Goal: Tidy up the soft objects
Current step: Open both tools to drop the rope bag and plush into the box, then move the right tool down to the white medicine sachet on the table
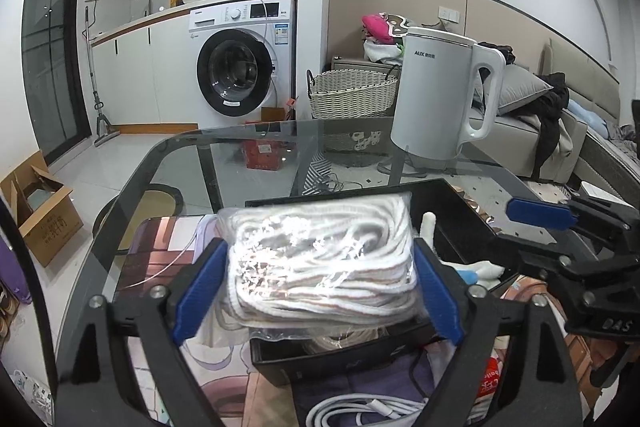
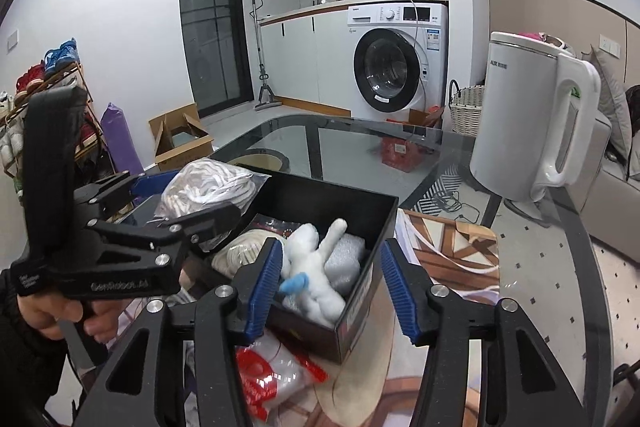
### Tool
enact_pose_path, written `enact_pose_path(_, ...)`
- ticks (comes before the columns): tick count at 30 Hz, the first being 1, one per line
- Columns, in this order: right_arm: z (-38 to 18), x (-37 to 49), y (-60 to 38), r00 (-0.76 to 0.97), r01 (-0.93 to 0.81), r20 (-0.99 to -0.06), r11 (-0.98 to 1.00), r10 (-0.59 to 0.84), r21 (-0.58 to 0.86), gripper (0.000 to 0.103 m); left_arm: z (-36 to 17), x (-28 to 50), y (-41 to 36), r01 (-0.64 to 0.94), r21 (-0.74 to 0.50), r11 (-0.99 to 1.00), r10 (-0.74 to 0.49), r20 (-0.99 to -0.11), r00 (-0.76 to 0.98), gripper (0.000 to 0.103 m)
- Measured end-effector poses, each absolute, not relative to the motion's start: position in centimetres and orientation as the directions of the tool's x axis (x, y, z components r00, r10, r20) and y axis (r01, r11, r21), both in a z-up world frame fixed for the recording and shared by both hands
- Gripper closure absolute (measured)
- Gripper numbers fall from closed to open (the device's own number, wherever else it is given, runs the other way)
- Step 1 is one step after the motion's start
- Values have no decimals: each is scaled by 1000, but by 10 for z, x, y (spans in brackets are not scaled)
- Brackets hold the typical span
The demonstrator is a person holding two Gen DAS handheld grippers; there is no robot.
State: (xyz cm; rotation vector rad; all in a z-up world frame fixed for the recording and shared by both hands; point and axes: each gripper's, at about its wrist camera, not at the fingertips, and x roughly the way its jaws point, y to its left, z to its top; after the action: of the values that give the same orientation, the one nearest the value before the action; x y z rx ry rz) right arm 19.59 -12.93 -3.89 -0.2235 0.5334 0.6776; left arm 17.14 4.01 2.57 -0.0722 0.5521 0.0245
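Beside a white kettle (image 1: 440,95) marked "AUX", the left tongs (image 1: 320,291) grip a bagged white rope bundle (image 1: 324,259) over the black box (image 2: 320,199), right tongs (image 2: 328,287) open, empty.

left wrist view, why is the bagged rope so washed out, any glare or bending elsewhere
Left wrist view: light glints off the clear plastic of the bagged rope, bleaching the strands. Right wrist view: the same bag shows little glare; fisheye bows the white kettle and walls, with dark corners.
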Motion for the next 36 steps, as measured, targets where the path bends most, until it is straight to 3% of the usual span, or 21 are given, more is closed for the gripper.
enact_pose_path(2, -39, 188, -136, 652, -649, -529, 761, 543, -18, 39, 27, 167, 40, -49, -70, 996, 4, -529, 849, 0)
enact_pose_path(6, -40, 173, -147, 654, -644, -520, 765, 549, -2, 34, 30, 151, 41, -56, -81, 995, 6, -513, 858, 0)
enact_pose_path(10, -43, 158, -154, 642, -640, -543, 768, 542, 10, 18, 27, 133, 41, -68, -82, 994, 15, -522, 853, 0)
enact_pose_path(16, -47, 132, -160, 640, -638, -562, 770, 524, -9, 5, 23, 107, 45, -93, -109, 990, 21, -535, 845, 0)
enact_pose_path(27, -69, 123, -157, 581, -634, -651, 773, 489, 15, 1, 15, 75, 38, -125, -38, 991, 83, -560, 824, 0)
enact_pose_path(36, -93, 113, -144, 486, -684, -742, 730, 461, 6, 1, 10, 69, 47, -130, -57, 990, 76, -556, 828, 0)
